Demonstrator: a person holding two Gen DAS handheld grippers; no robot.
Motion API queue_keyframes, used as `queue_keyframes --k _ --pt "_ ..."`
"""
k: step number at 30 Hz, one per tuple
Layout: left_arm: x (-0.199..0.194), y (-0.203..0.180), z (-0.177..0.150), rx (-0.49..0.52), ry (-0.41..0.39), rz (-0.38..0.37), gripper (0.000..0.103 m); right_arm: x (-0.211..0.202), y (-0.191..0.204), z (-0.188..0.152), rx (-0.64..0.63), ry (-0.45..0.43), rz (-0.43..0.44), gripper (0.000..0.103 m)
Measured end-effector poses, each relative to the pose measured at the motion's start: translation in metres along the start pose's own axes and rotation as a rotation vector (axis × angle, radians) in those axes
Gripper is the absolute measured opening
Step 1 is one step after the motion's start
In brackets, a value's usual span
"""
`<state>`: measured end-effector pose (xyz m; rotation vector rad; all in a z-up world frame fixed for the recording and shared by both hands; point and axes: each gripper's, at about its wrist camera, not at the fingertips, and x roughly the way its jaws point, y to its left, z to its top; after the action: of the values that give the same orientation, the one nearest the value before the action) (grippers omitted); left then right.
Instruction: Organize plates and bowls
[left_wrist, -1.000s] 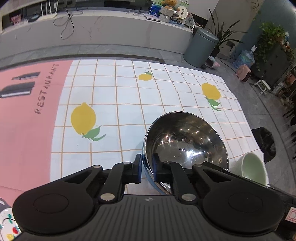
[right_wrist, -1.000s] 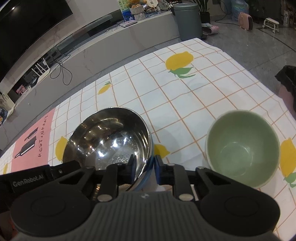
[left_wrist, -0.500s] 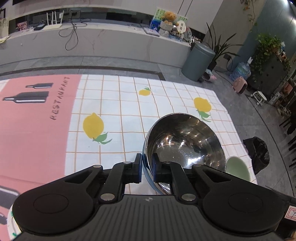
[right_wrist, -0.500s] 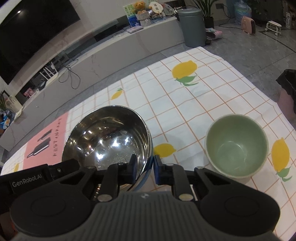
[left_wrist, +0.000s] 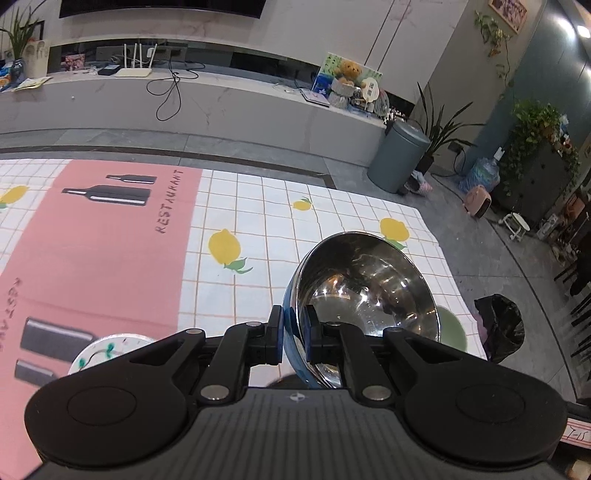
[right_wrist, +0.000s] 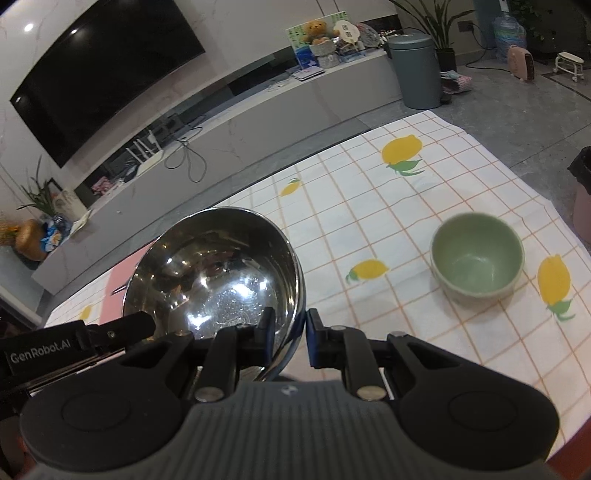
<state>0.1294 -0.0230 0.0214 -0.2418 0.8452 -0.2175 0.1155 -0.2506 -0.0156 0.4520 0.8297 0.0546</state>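
A shiny steel bowl (left_wrist: 365, 291) with a blue outer wall is held in the air above the tablecloth by both grippers. My left gripper (left_wrist: 293, 336) is shut on its near left rim. My right gripper (right_wrist: 290, 339) is shut on its right rim, where the bowl (right_wrist: 218, 273) fills the lower left of that view. A green ceramic bowl (right_wrist: 476, 262) stands upright on the cloth to the right, apart from both grippers; it peeks out behind the steel bowl in the left wrist view (left_wrist: 452, 328). A white patterned plate (left_wrist: 107, 350) lies at lower left.
The table carries a checked lemon tablecloth (left_wrist: 273, 229) with a pink restaurant panel (left_wrist: 99, 240). Its far edge meets a grey floor. A grey bin (left_wrist: 397, 157) and a black bag (left_wrist: 500, 326) stand beyond the right edge.
Both grippers have risen with the steel bowl, so the table and green bowl look farther away. The white plate has come into the left wrist view.
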Motion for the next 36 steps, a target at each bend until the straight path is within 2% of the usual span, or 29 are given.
queue_keyframes --k 13,23,36 --pt "-0.02 0.02 -0.04 -0.058 0.04 -0.009 0.011 -0.03 0.002 -0.033 -0.036 0.023 0.022 0.016" --pt "-0.016 0.023 -0.063 -0.063 0.101 -0.004 0.012 -0.028 -0.006 -0.048 -0.044 0.066 0.0 0.015" --pt "0.002 0.028 -0.077 -0.075 0.176 0.024 0.013 -0.007 -0.014 -0.058 -0.044 0.124 -0.032 0.014"
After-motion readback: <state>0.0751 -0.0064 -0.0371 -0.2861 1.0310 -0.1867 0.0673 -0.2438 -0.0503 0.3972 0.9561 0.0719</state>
